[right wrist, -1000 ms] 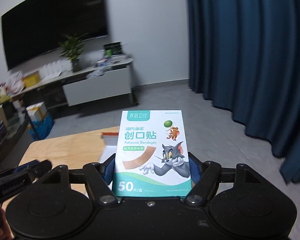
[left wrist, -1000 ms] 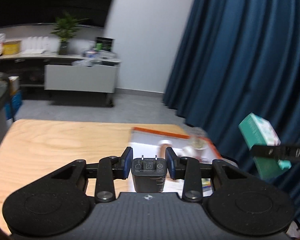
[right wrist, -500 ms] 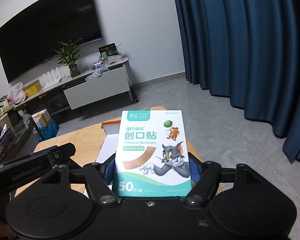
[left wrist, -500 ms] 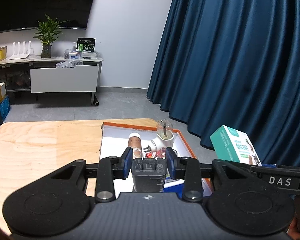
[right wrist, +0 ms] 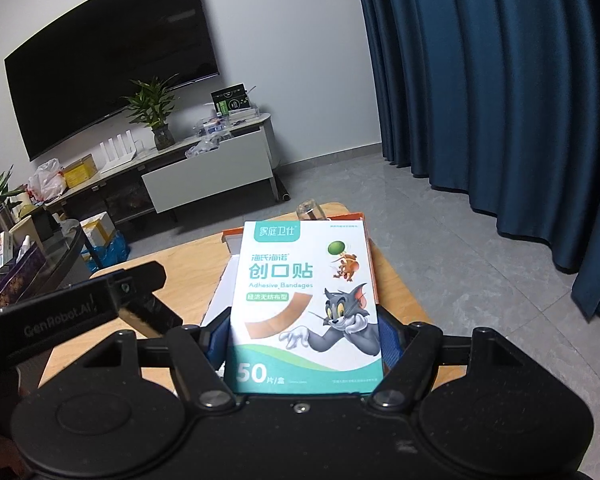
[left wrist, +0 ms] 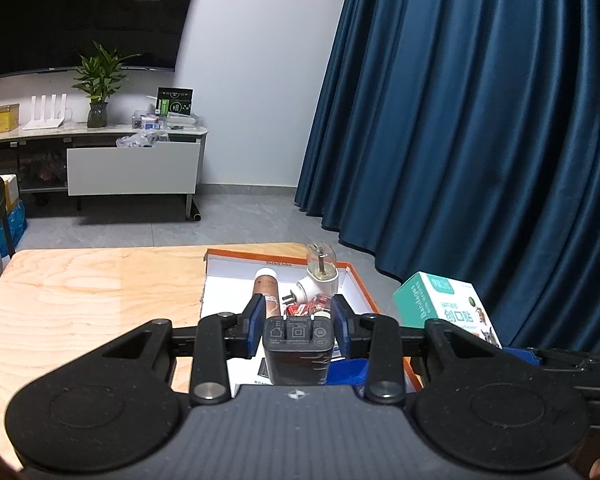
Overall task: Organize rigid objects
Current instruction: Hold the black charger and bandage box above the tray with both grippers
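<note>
Left gripper (left wrist: 298, 320): clenched on a black charger block (left wrist: 298, 350), blue pads against its two sides; prong face points forward, away from the camera.
Charger position: held above the near end of the tray, clear of the items lying inside.
Right gripper (right wrist: 303, 338): clamped on a bandage box (right wrist: 304, 304), box upright between the blue pads, printed front facing the camera.
Bandage box, left view (left wrist: 444, 312): teal and white, tilted, off the tray's right edge with the blue curtain behind it.
Tray (left wrist: 360, 288): shallow, orange rim, white floor, resting at the far right part of the wooden surface (left wrist: 92, 292).
Tray contents: brown tube with white cap (left wrist: 266, 290) lying lengthwise; white plug adapter (left wrist: 318, 282) with a clear cap standing at the far end; small red item (left wrist: 300, 311) just behind the charger, too hidden to name.
Tray, right view (right wrist: 230, 238): mostly hidden behind the bandage box, only the orange far-left corner and left wall show.
Left gripper, right view (right wrist: 138, 294): black body at lower left, above the surface, just left of the tray.
Background: blue curtain (left wrist: 480, 120) to the right; potted plant (left wrist: 100, 84) on a low cabinet under a dark screen.
</note>
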### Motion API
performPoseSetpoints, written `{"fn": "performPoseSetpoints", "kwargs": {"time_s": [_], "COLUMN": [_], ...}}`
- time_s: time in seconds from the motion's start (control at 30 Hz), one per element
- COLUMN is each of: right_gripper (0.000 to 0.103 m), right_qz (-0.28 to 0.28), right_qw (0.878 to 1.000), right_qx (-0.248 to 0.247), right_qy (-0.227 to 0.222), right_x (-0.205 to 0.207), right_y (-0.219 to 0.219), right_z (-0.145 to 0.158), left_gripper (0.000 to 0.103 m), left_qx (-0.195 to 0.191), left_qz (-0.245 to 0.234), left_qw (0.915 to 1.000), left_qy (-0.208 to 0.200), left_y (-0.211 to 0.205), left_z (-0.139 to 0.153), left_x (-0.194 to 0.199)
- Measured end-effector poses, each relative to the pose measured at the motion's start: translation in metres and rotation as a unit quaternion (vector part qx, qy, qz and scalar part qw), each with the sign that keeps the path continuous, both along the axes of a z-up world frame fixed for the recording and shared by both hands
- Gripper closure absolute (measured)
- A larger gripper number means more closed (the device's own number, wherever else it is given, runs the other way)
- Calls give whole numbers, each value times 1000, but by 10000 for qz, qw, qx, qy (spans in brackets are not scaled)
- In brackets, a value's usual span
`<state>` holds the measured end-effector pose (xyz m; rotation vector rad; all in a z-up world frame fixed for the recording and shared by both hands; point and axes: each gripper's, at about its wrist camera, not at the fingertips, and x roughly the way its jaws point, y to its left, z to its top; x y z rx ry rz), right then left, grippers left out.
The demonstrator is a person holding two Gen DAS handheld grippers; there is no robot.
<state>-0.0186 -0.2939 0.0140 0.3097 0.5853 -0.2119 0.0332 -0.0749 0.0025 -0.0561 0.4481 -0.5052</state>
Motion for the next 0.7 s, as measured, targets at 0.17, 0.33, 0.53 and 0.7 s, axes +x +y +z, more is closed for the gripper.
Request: {"fn": "performPoseSetpoints", "kwargs": {"time_s": [0.17,0.33,0.53,0.7], "right_gripper": [19,19,19,19], "right_qz": [18,12,31,33], "right_qw": [10000,10000,10000,9999], "right_qx": [-29,-18,0,33], "right_qy": [-27,-27,11,90], "right_x": [-1,-4,-4,4], "right_y": [2,2,-1,-3], "right_z": [1,0,-3,-6], "left_gripper": [67,67,67,67], "left_qx": [-14,-29,2,21], "left_qz": [35,34,24,37], "left_qw": [10000,10000,10000,10000], "left_qy": [-37,-61,-50,27], "left_y": [0,2,1,1], "left_z": [2,0,-2,-3], "left_x": [-2,-5,-5,-2]}}
